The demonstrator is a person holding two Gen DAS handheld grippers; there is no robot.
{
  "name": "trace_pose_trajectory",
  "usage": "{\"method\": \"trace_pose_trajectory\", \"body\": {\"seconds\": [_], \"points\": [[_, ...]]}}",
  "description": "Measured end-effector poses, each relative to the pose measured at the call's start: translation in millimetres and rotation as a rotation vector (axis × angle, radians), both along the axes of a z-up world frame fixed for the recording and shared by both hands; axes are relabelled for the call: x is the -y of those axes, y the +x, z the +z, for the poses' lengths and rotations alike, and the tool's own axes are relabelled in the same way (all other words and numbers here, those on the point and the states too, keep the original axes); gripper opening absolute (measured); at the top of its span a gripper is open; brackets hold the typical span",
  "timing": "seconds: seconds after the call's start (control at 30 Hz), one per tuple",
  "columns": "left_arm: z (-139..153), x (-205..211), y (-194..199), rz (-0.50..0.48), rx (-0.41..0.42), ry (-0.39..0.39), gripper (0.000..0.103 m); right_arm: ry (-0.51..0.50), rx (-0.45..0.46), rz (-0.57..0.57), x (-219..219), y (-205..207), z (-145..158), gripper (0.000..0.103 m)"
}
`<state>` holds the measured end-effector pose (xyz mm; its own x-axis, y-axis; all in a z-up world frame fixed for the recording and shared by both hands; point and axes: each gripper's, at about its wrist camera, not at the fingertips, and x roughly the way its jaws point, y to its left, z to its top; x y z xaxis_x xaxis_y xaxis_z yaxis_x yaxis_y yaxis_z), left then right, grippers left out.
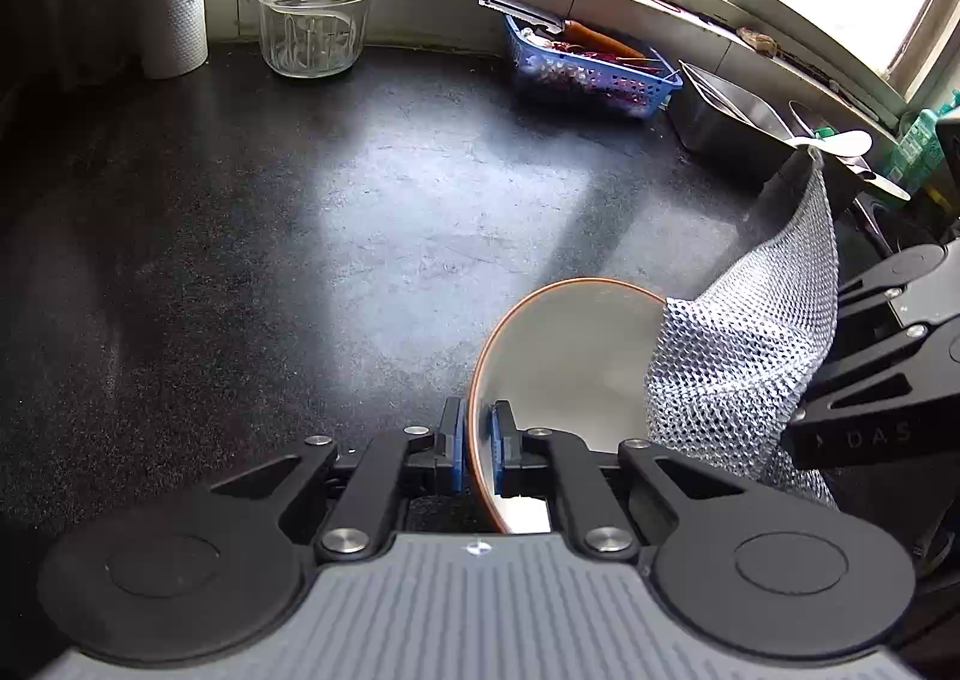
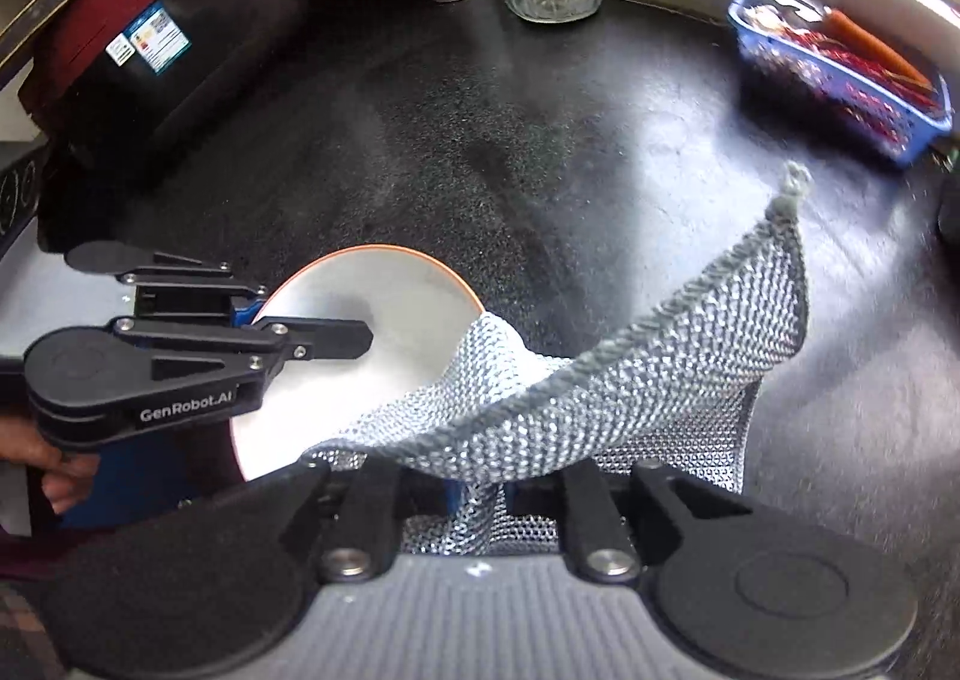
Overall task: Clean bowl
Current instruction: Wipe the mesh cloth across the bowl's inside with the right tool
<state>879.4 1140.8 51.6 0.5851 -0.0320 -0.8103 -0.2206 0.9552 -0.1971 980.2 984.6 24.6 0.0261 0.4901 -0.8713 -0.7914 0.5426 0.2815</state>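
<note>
Left gripper [image 2: 258, 314]: black linkage arms, silver screws, blue finger pads, white "GenRobot.AI" lettering. Right gripper [image 2: 480, 491]: same black build, ribbed grey body.

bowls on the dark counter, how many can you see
1: the white bowl with an orange rim, at the counter's near edge, its rim clamped by the left gripper, with the silver mesh cloth draped inside. Others may be hidden.
</note>
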Motion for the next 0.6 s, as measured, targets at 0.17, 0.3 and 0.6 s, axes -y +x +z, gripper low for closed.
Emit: {"method": "trace_pose_trajectory", "body": {"seconds": [0.17, 0.3, 0.6], "points": [[1.5, -0.3, 0.2, -0.035, -0.007, 0.012, 0.008, 0.042, -0.065, -0.108, 12.7, -9.1, -4.0, 0.018], [2.8, -0.2, 2.3, -0.088, -0.029, 0.017, 0.009, 0.054, -0.003, -0.058, 8.9, -11.4, -6.5, 0.017], [6.7, 4.9, 4.2, -0.217, -0.067, 0.037, 0.013, 0.041, 0.186, 0.185, -7.1, -18.1, -9.0, 0.016]]}}
